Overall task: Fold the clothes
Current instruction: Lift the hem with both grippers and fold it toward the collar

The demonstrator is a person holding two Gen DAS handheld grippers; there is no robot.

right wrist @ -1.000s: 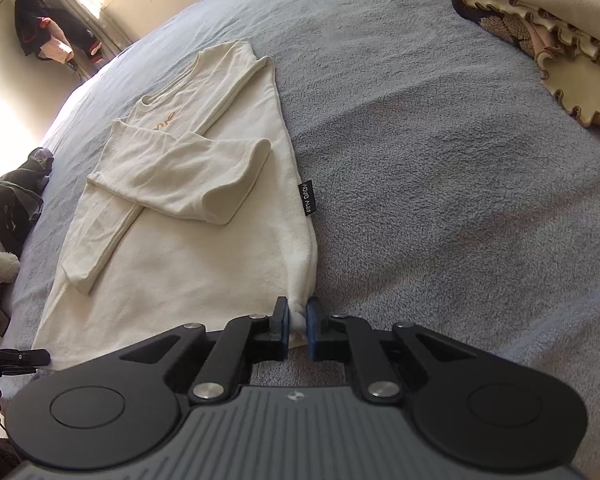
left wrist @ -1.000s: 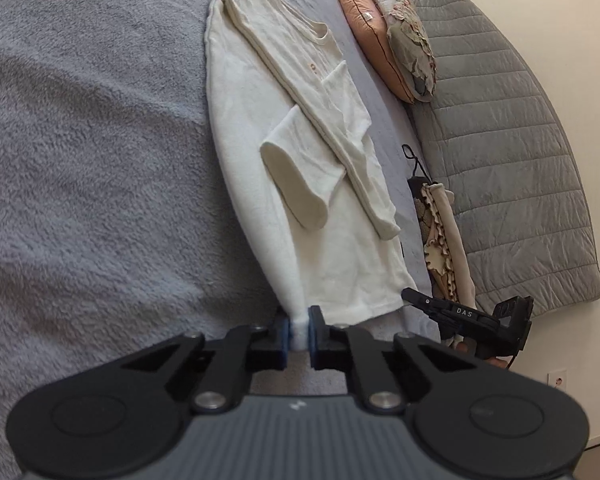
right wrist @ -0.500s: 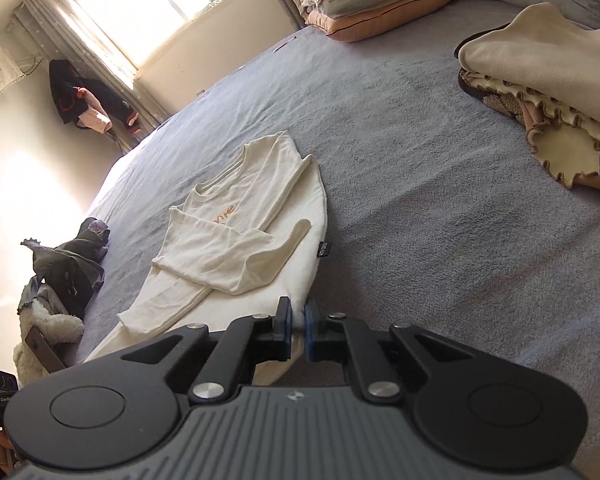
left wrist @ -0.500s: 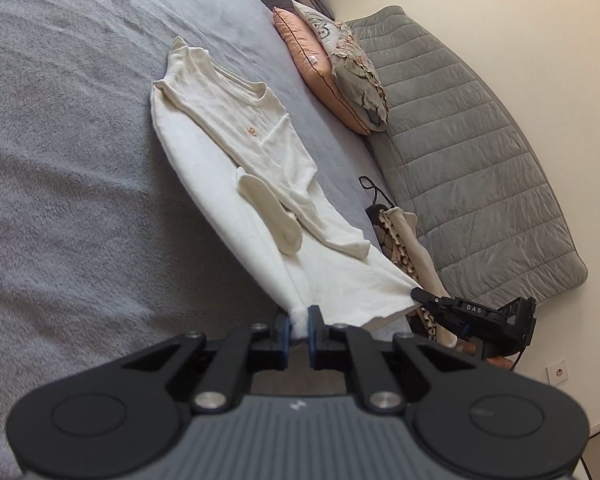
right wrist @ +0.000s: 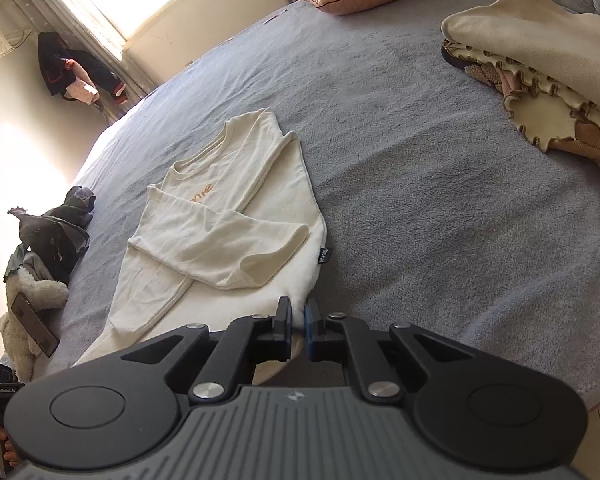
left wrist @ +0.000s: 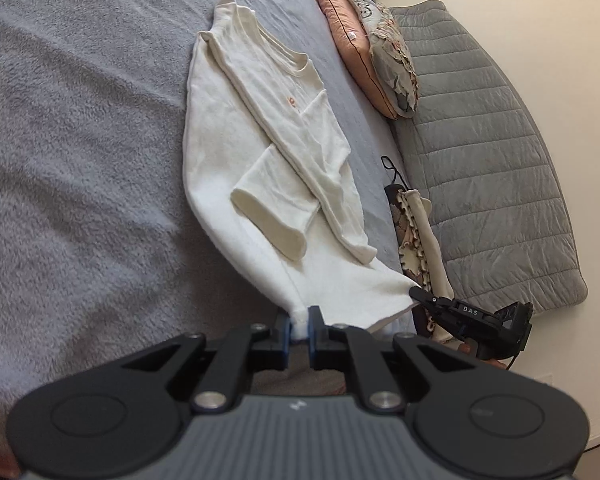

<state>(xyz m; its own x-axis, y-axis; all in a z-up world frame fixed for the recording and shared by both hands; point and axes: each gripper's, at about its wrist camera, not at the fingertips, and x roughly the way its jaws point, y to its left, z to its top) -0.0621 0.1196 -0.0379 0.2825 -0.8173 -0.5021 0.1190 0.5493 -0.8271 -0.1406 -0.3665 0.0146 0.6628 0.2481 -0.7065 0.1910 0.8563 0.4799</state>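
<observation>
On the grey bed (left wrist: 80, 160), each tool (left wrist: 299, 322) (right wrist: 297, 322) pinches the shirt's (left wrist: 228, 128) hem corners.

My left gripper (left wrist: 299, 326) and right gripper (right wrist: 297, 326) were matte black, with blue pads (left wrist: 286, 334), silver screws (left wrist: 209, 401) and ribbed grey bodies (right wrist: 296, 436).

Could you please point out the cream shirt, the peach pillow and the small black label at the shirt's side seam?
cream shirt (left wrist: 224, 148), left wrist view, on its body panel.
peach pillow (left wrist: 346, 44), left wrist view, on its broad face.
black label (right wrist: 324, 255), right wrist view, on the tag itself.
</observation>
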